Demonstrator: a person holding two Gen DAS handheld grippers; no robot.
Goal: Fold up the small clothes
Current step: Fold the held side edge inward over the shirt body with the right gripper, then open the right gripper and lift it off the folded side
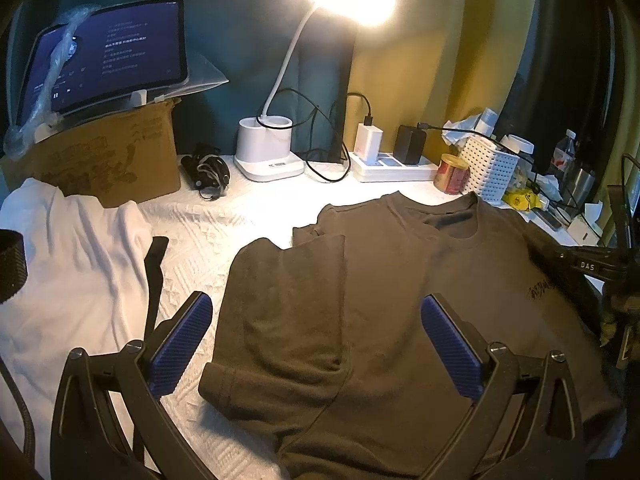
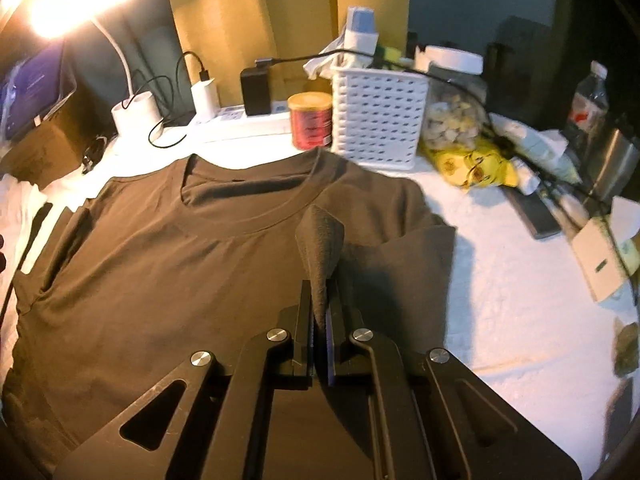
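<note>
A brown t-shirt [image 1: 392, 280] lies face up on the white quilted cloth, its collar toward the back. Its left sleeve [image 1: 280, 304] is folded inward over the body. My left gripper [image 1: 316, 312] hovers open just above the shirt, its blue pads [image 1: 448, 344] wide apart with nothing pinched. My right gripper [image 2: 320, 300] is shut on the right sleeve [image 2: 320, 240] of the brown t-shirt [image 2: 160, 272], and a peak of cloth sticks up between the jaws. The sleeve is lifted and drawn inward over the chest. The right gripper's dark frame [image 1: 580, 264] shows at the right edge of the left wrist view.
A white garment [image 1: 68, 272] lies at the left with a black strap [image 1: 154, 280] beside it. Along the back stand a cardboard box with a tablet [image 1: 108, 52], a lit desk lamp [image 1: 268, 152], a power strip [image 1: 392, 164], a red can [image 2: 311, 120] and a white basket [image 2: 378, 114]. Clutter fills the right side.
</note>
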